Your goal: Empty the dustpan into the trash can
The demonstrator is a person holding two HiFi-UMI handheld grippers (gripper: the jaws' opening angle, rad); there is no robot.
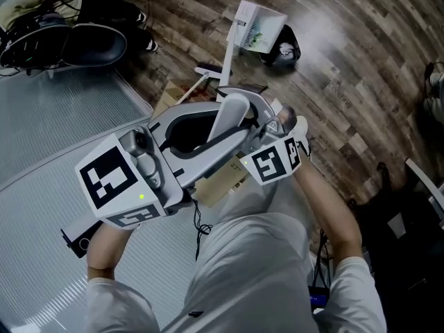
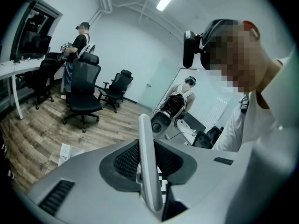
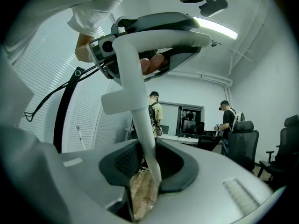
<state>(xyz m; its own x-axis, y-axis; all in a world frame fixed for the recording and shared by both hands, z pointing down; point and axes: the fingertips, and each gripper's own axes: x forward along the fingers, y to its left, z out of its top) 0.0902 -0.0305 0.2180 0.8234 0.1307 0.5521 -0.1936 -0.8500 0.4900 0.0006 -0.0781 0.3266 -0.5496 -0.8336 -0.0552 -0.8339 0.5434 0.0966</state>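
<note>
Both grippers hold one white handle (image 1: 232, 116) in front of my body. In the head view my left gripper (image 1: 208, 134) comes in from the lower left, and my right gripper (image 1: 253, 116) meets it from the right. Each is shut on the handle. The left gripper view shows the white bar (image 2: 147, 162) clamped upright between the jaws of the left gripper (image 2: 148, 176). In the right gripper view the same bar (image 3: 140, 111) rises from the right gripper (image 3: 147, 169) up to the other gripper. A thin white pole (image 1: 227, 54) runs down to the white dustpan (image 1: 260, 26) on the wood floor. A small black bin (image 1: 283, 49) stands beside it.
A black chair base (image 1: 83, 44) and cables lie at the upper left. Cardboard scraps (image 1: 173, 92) sit by the pole's foot. Grey matting (image 1: 48, 130) covers the left floor. Office chairs (image 2: 84, 94), a desk (image 2: 14, 71) and people stand further back.
</note>
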